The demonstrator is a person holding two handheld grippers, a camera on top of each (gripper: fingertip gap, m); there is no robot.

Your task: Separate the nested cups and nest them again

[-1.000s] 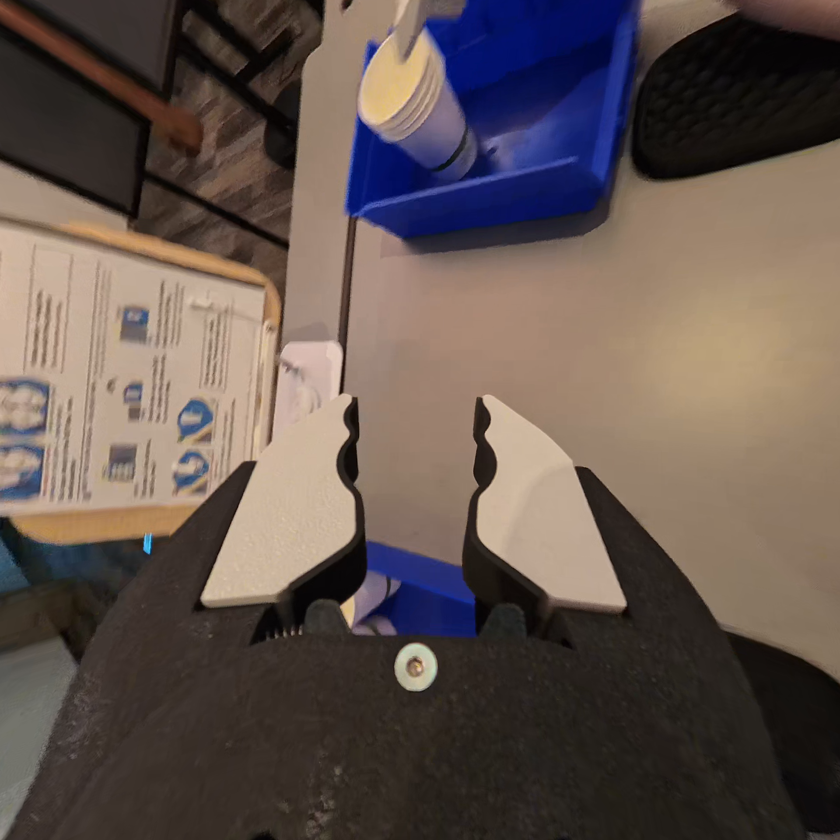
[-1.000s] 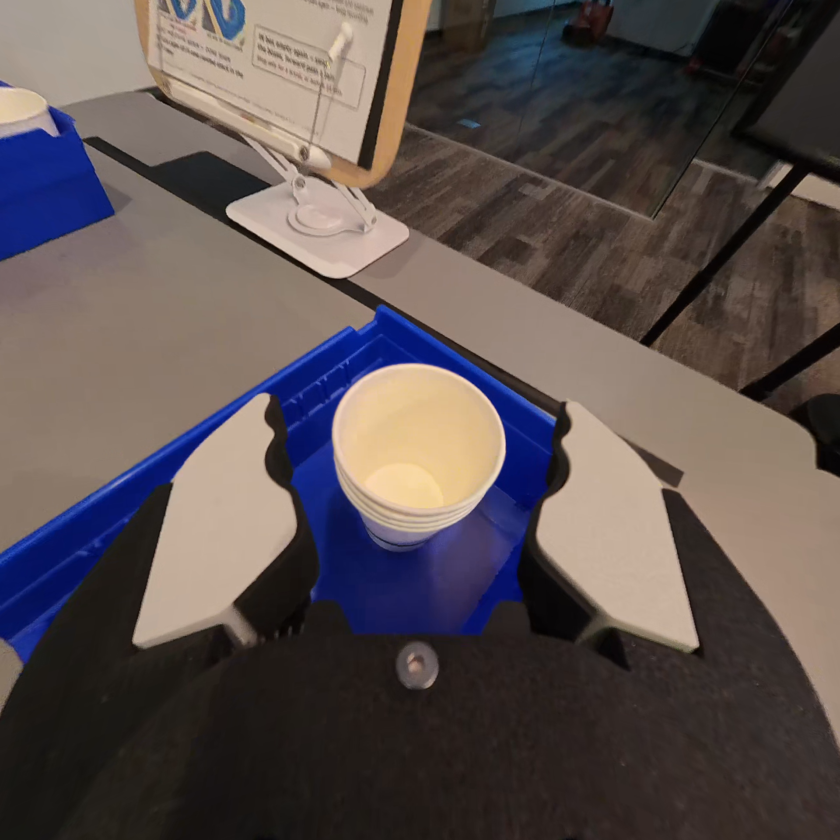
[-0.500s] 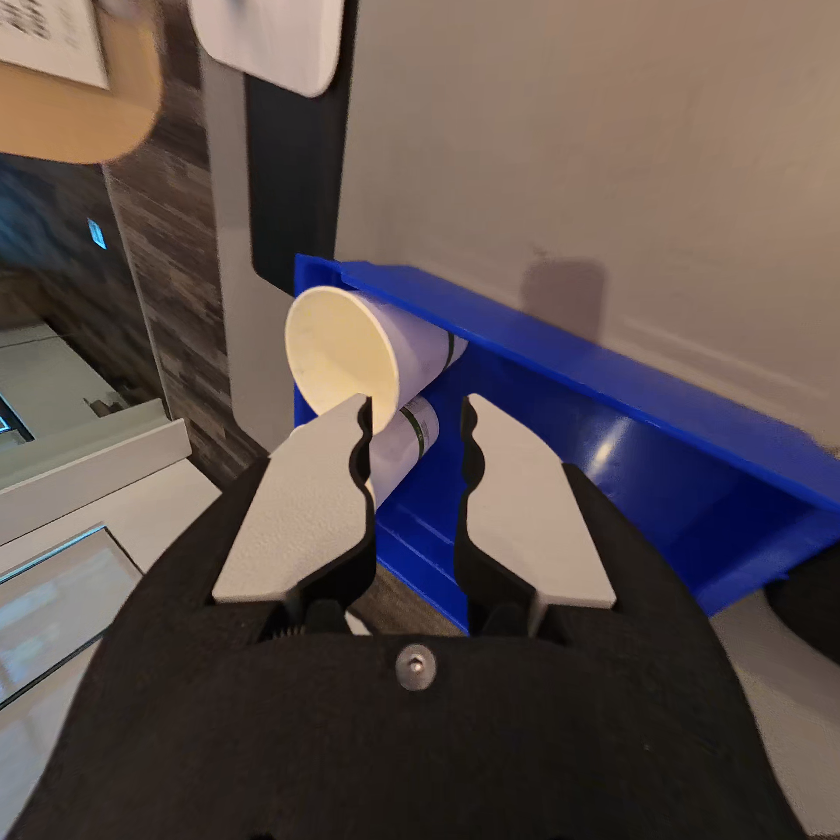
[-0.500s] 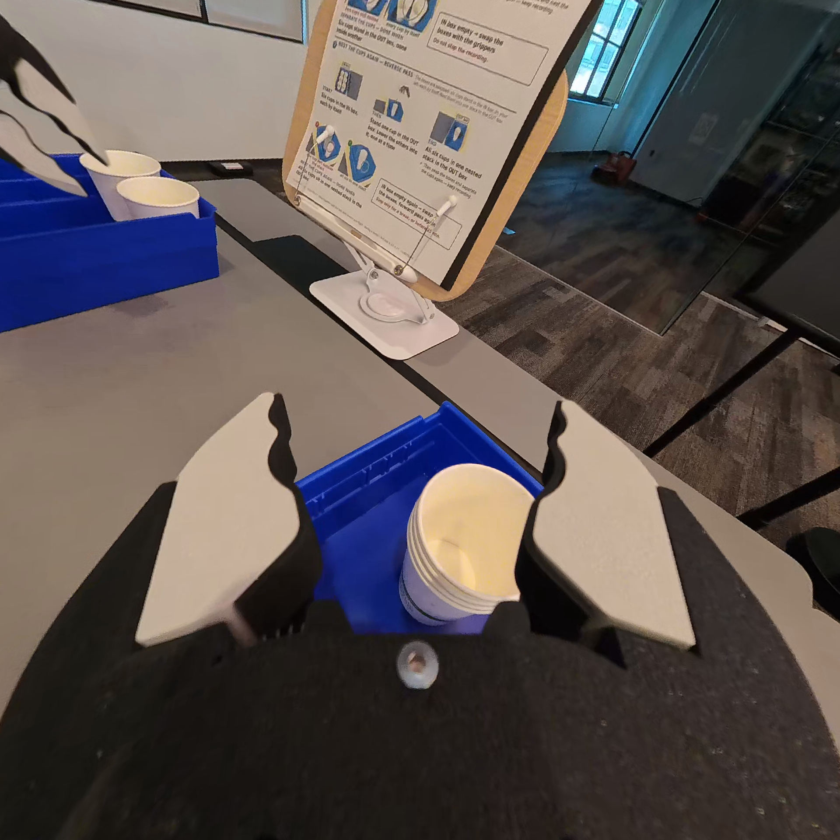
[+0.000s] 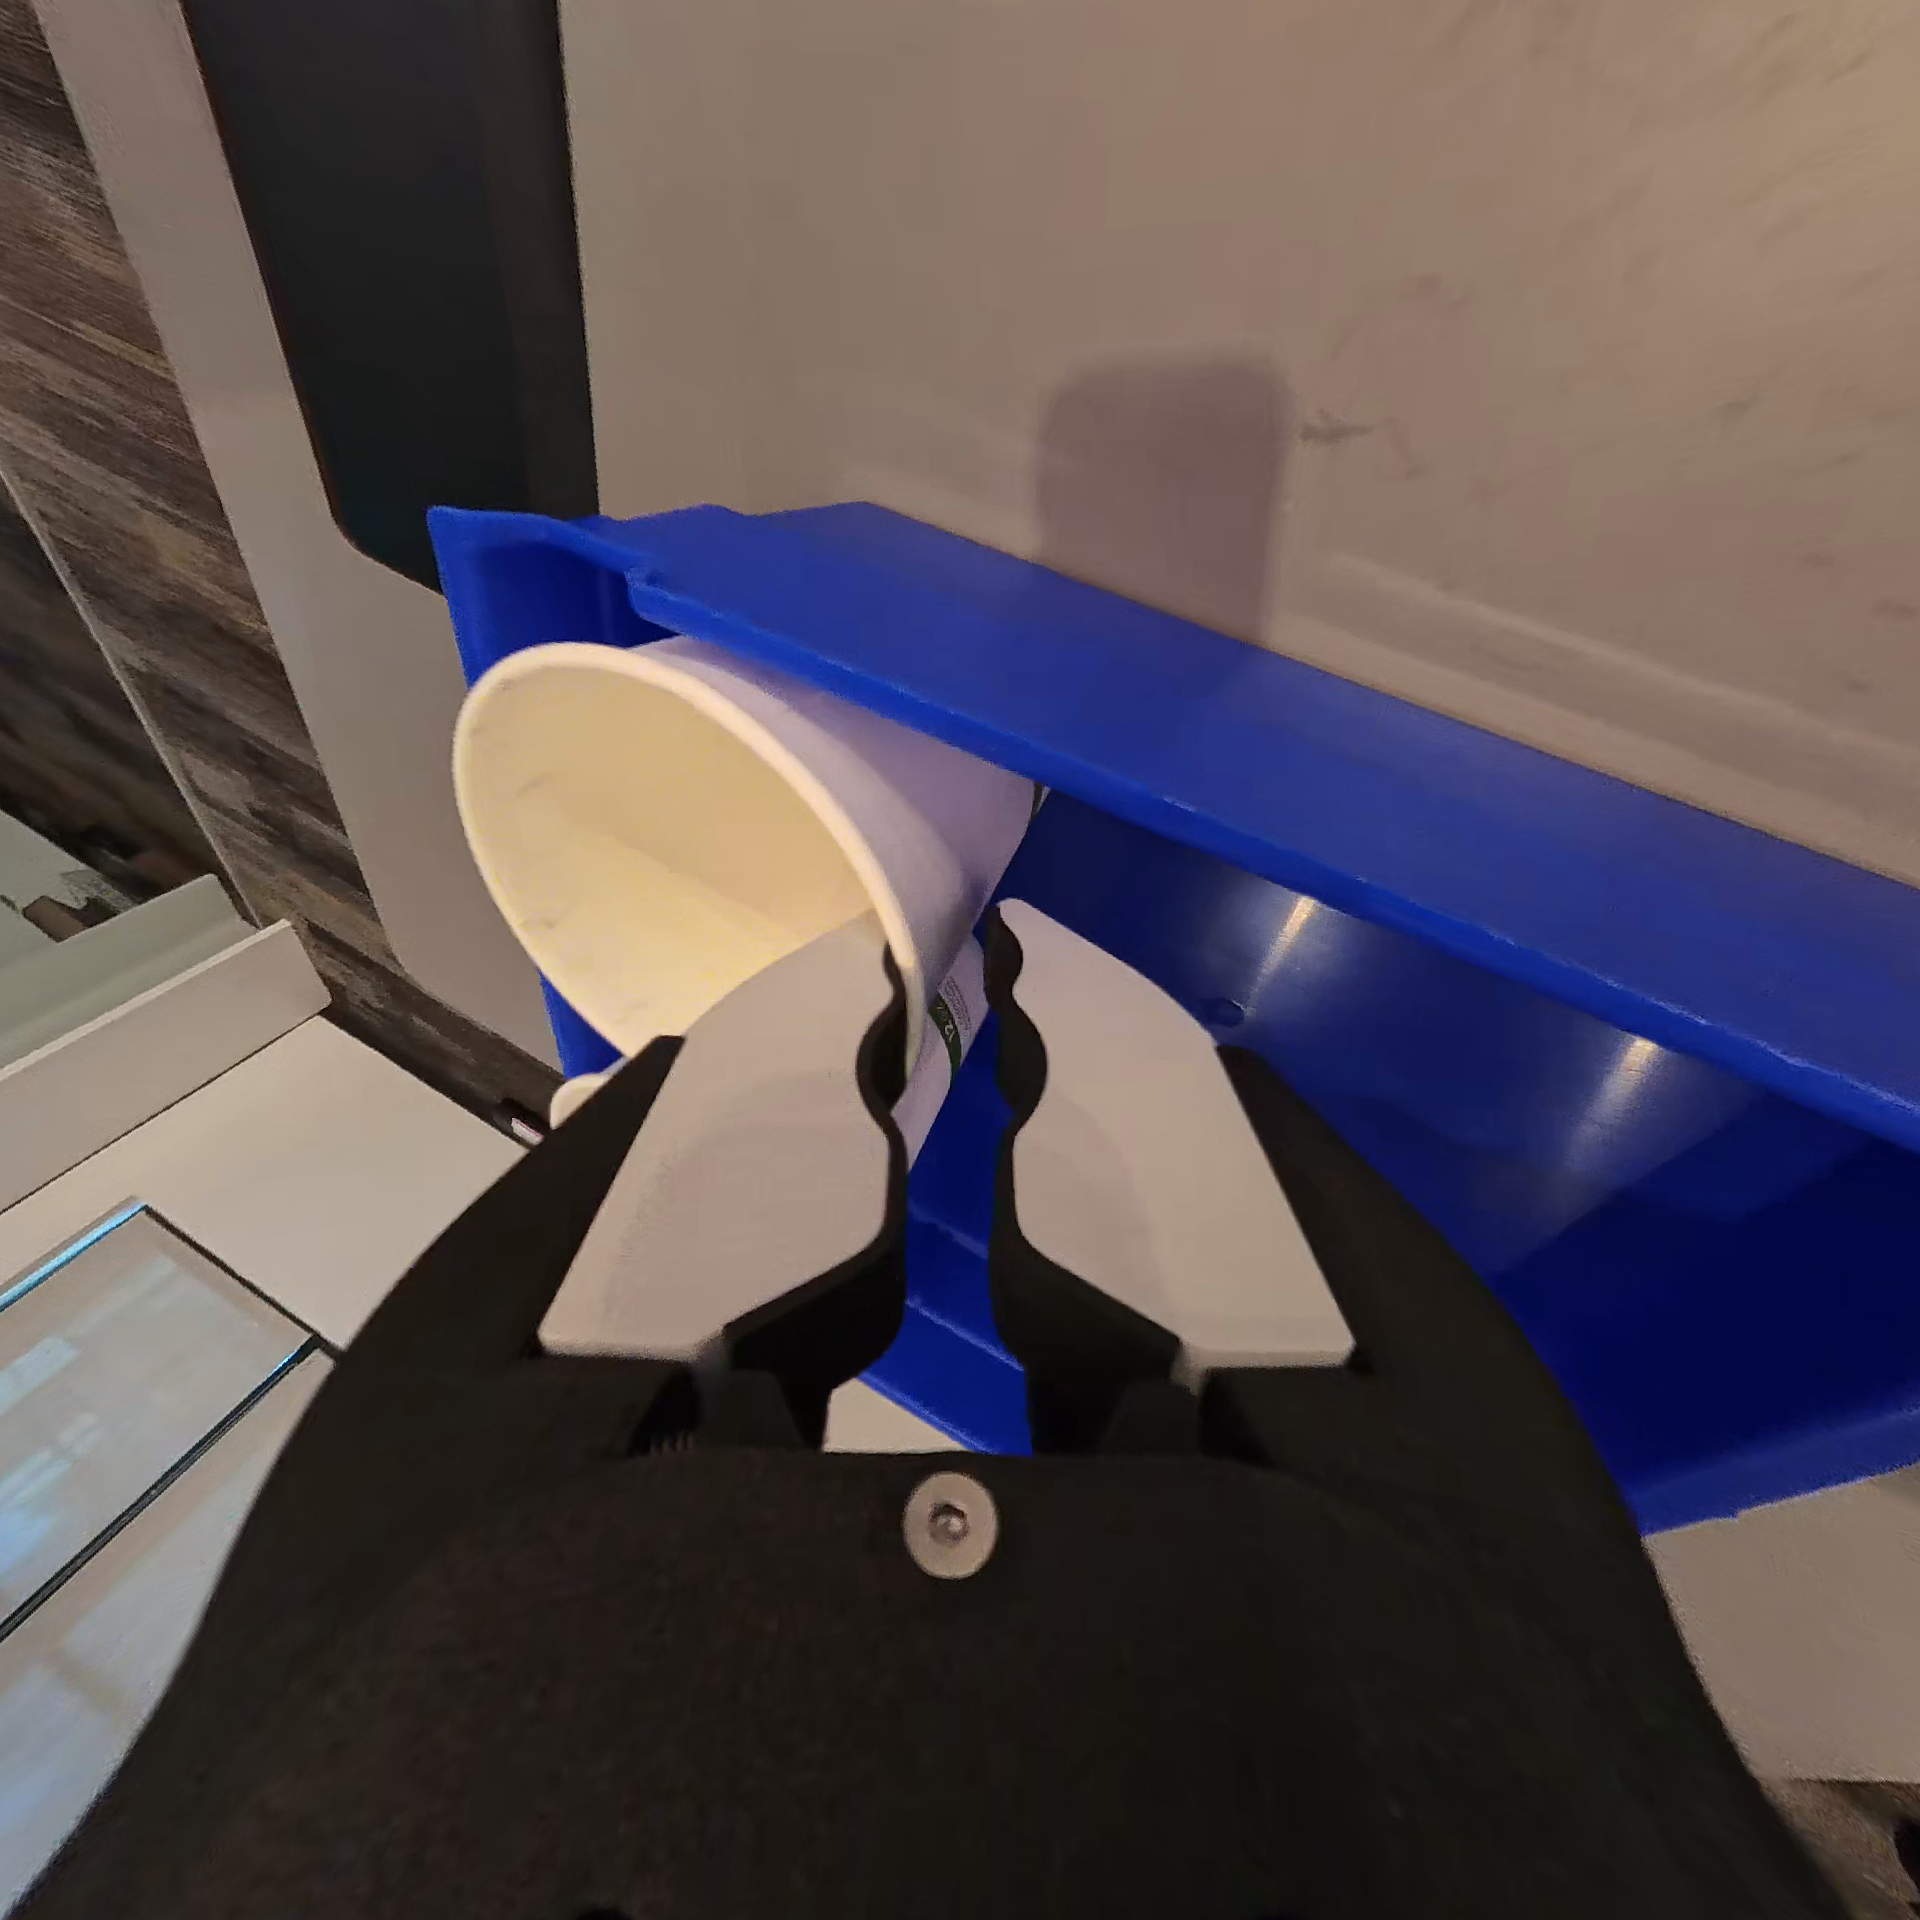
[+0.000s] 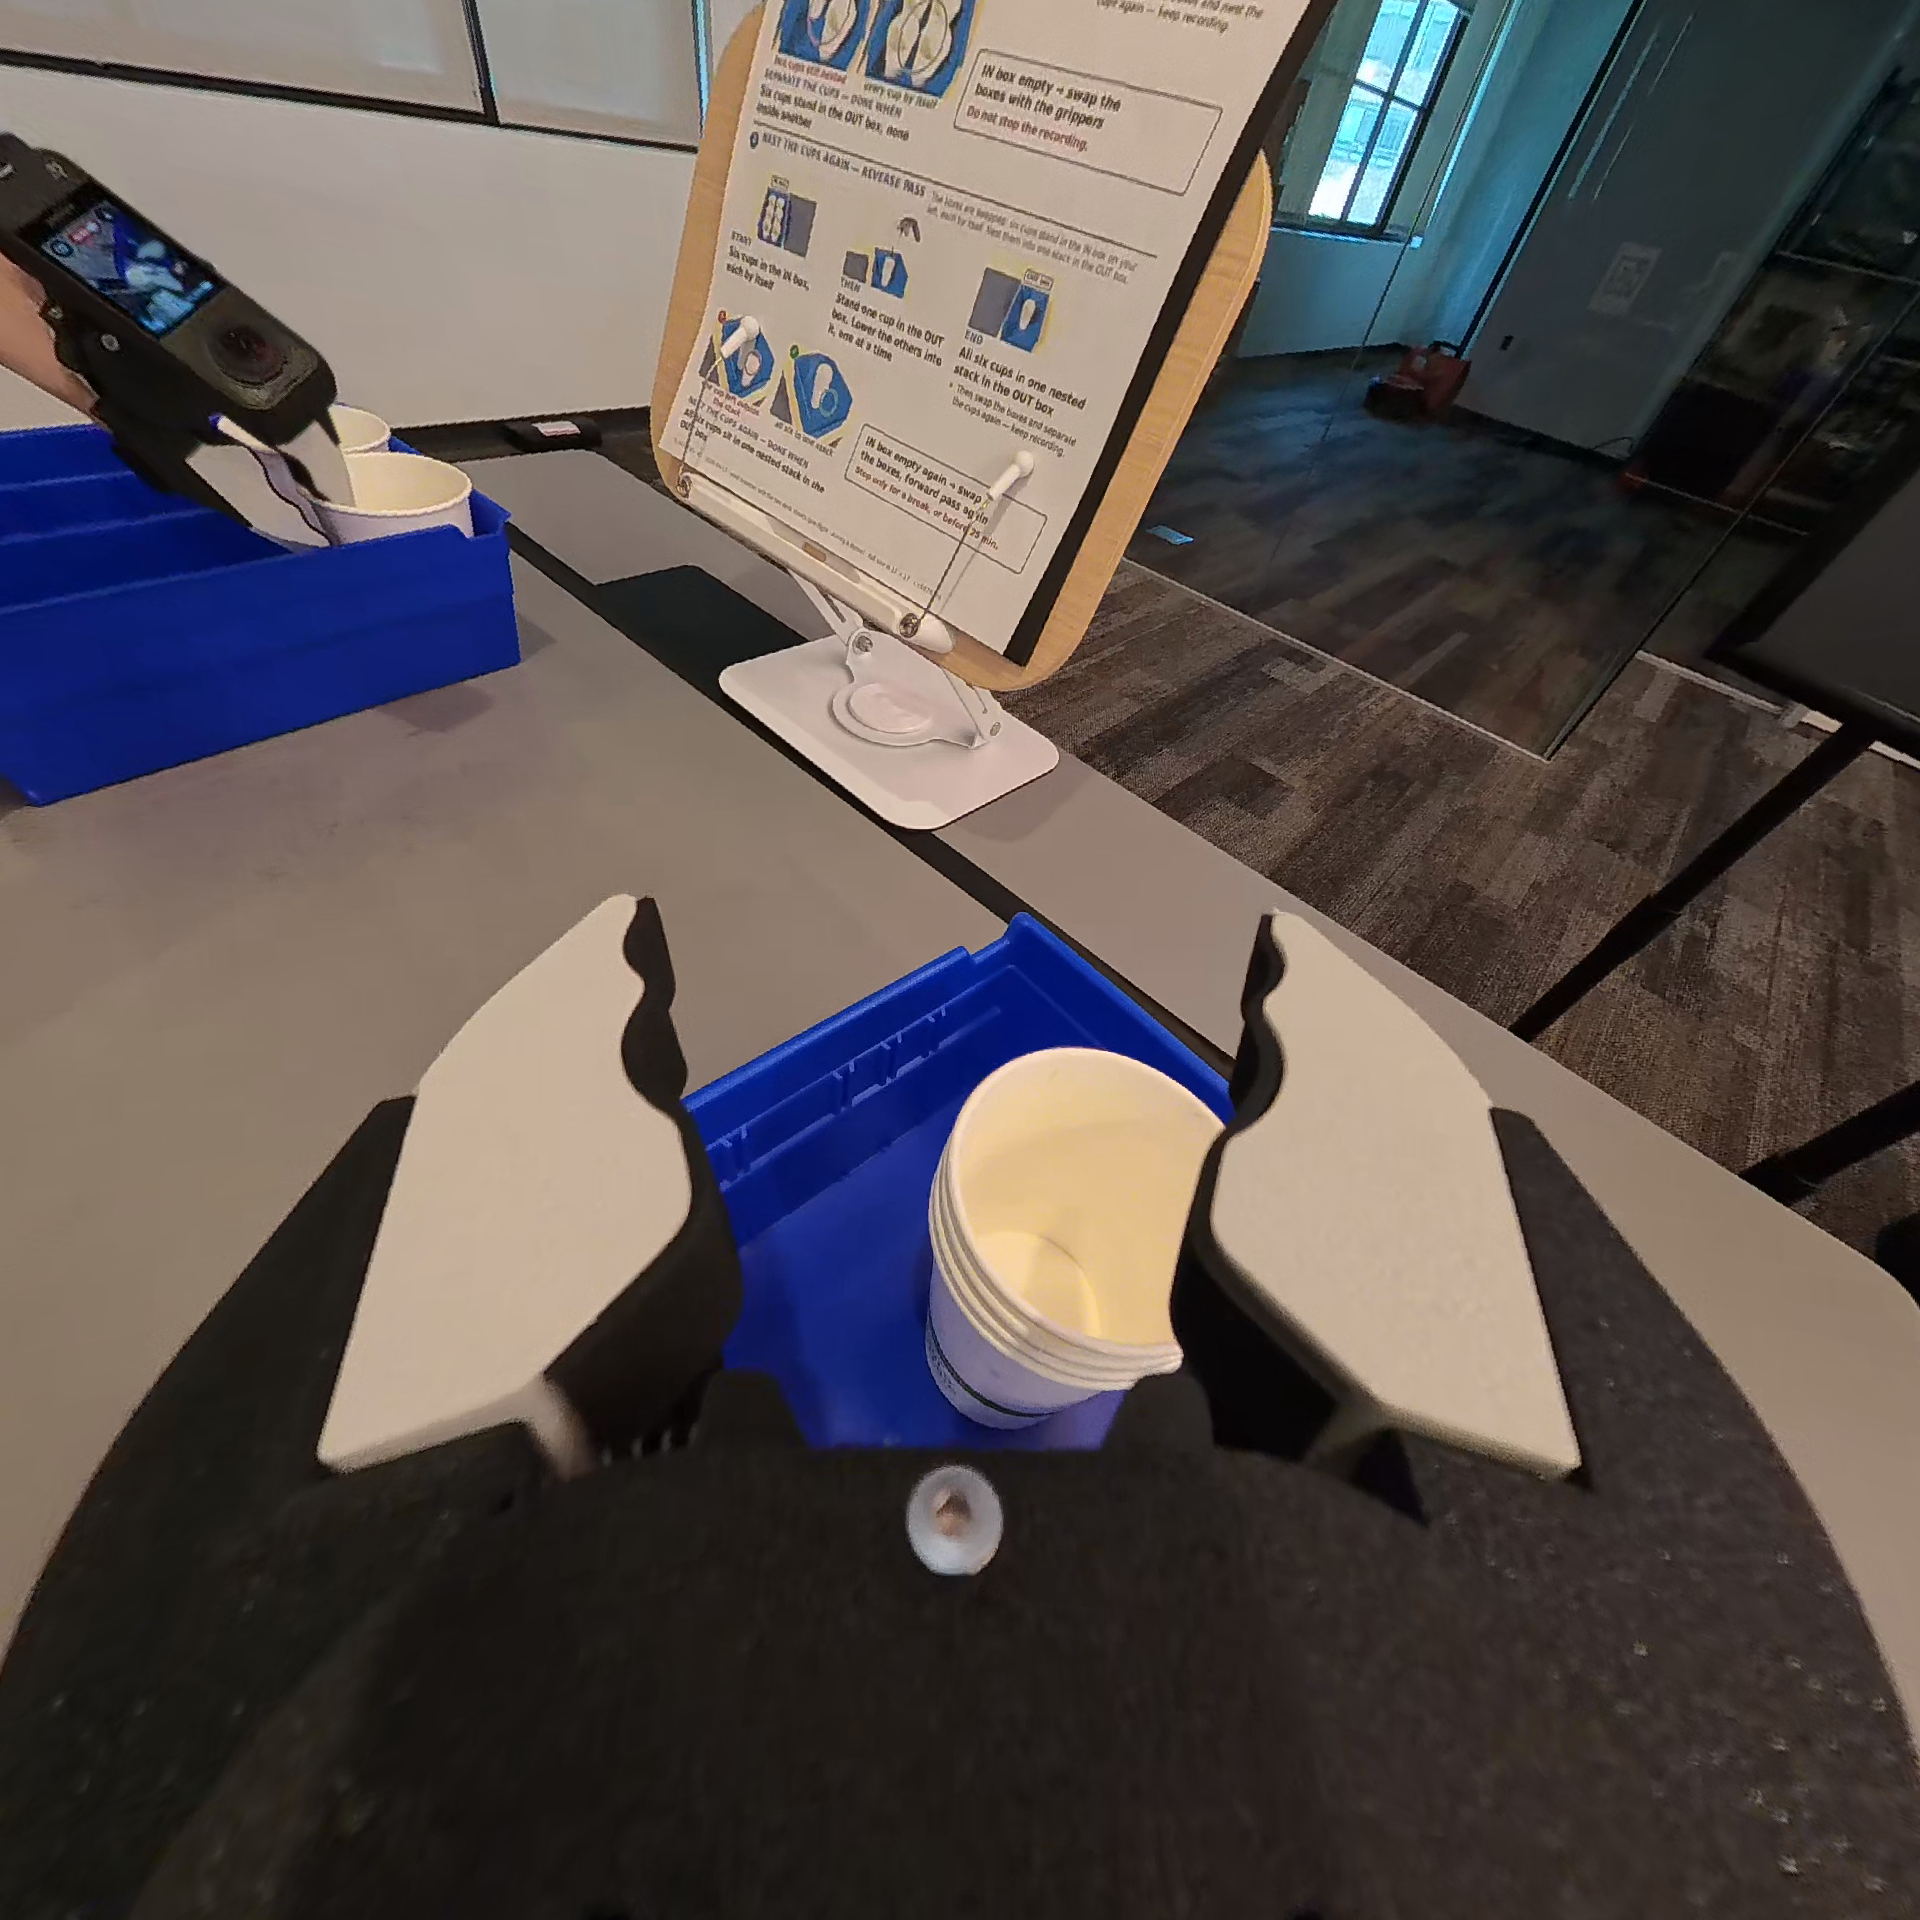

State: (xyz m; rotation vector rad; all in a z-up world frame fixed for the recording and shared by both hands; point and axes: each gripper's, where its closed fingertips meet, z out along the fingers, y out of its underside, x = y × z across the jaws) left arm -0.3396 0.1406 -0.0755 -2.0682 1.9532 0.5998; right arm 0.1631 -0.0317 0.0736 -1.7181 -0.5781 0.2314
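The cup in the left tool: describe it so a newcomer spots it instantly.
Find the blue bin far from the instruction stand. Two white paper cups stand at its end. Yours is the nearer cup, its rim pinched by the left tool; the other cup stands free.

Instruction board [image 6: 966, 343] on white stand [image 6: 894, 748] — grey table [image 6: 312, 883]

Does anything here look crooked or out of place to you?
Only small things. The stack of nested cups leans in its blue bin rather than standing straight. In the far bin, the left tool straddles one cup's rim. Nothing looks spilled or crushed.
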